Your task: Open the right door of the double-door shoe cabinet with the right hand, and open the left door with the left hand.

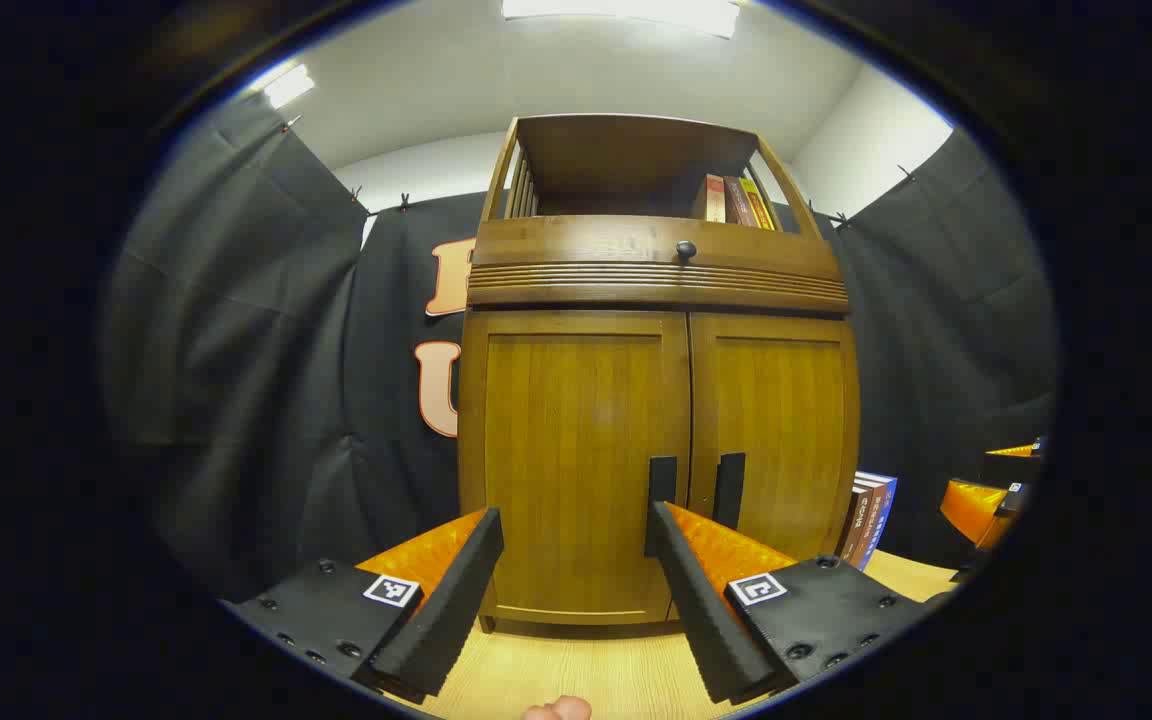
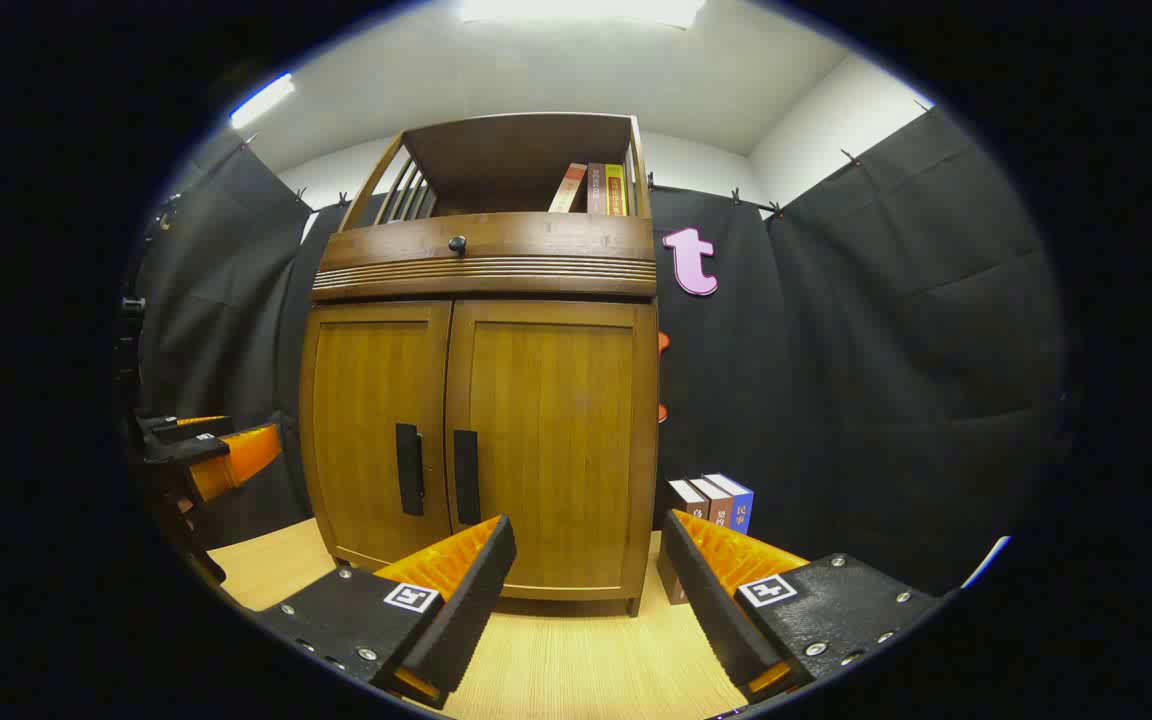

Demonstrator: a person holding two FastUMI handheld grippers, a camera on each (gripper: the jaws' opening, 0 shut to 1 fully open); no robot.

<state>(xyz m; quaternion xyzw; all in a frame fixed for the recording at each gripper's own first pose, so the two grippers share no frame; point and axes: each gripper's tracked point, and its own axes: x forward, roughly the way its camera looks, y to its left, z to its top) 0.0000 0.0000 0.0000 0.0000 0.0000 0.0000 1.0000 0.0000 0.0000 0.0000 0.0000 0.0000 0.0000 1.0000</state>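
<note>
Nearest in the left gripper view, the left hand-held gripper (image 1: 576, 540) has its two fingers spread wide with nothing between them, and a bit of the person's finger (image 1: 556, 709) shows at the bottom edge. In the right gripper view, the right hand-held gripper (image 2: 586, 545) is also wide apart and holds nothing. Both hover above the light wooden tabletop (image 2: 576, 670), a little way in front of the shoe cabinet (image 1: 656, 460), which I think is a ready position before reaching for the handles.

The shoe cabinet stands on the tabletop and both doors are closed. The left door (image 1: 576, 460) and the right door (image 2: 546, 440) meet in the middle, and the two dark vertical handles, the left handle (image 1: 662, 478) and the right handle (image 2: 465, 477), sit just beside this seam. They are placed there so each door swings outward from the center. The right hand-held gripper points more at the right door and the left one at the left door, which fits the task.

Beside the cabinet on its right, some books (image 2: 711, 500) stand upright on the tabletop. Above the doors is a drawer with a small round knob (image 1: 686, 249), and more books lean on the open top shelf (image 2: 526, 160). Behind everything hangs the black cloth
</note>
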